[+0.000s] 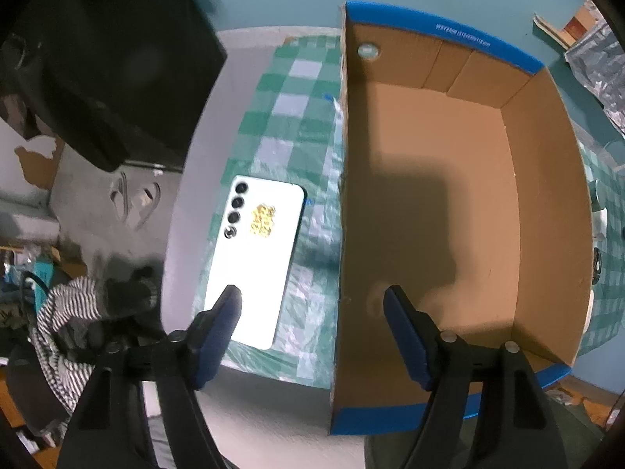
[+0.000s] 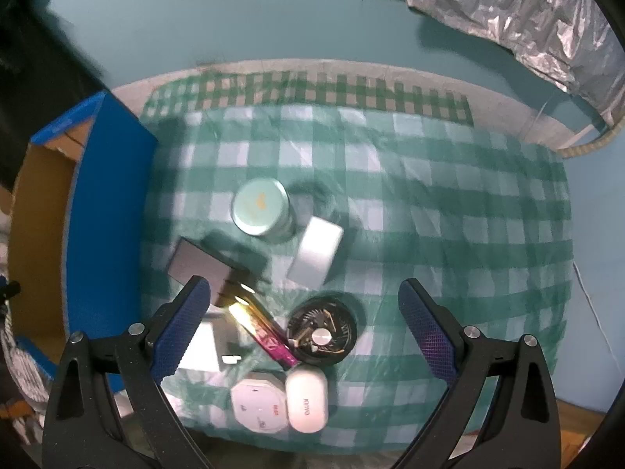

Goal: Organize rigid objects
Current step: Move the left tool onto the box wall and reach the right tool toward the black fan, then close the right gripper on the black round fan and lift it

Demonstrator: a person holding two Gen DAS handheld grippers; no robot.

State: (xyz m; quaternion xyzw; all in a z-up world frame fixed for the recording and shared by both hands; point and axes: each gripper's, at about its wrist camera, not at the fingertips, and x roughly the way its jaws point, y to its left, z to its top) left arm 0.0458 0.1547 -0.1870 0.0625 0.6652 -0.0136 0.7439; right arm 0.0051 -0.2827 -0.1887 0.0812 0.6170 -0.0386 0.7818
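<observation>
In the left wrist view my left gripper (image 1: 312, 301) is open and empty, straddling the left wall of an open cardboard box (image 1: 543, 195) with blue edges. A white phone (image 1: 254, 258) lies face down on the checked cloth left of the box, under my left finger. In the right wrist view my right gripper (image 2: 304, 293) is open and empty above a cluster: a teal round tin (image 2: 261, 211), a pale rectangular case (image 2: 317, 252), a dark flat square (image 2: 197, 262), a pink bar (image 2: 269, 338), a black round fan (image 2: 322, 332), a white earbud case (image 2: 306, 398) and a white octagonal device (image 2: 258, 406).
The box shows at the left in the right wrist view (image 2: 105, 211). The green checked cloth (image 2: 449, 215) covers the table. A silver foil sheet (image 2: 527, 19) hangs at the back right. A striped cloth (image 1: 66, 312) and dark clutter lie beyond the table's left edge.
</observation>
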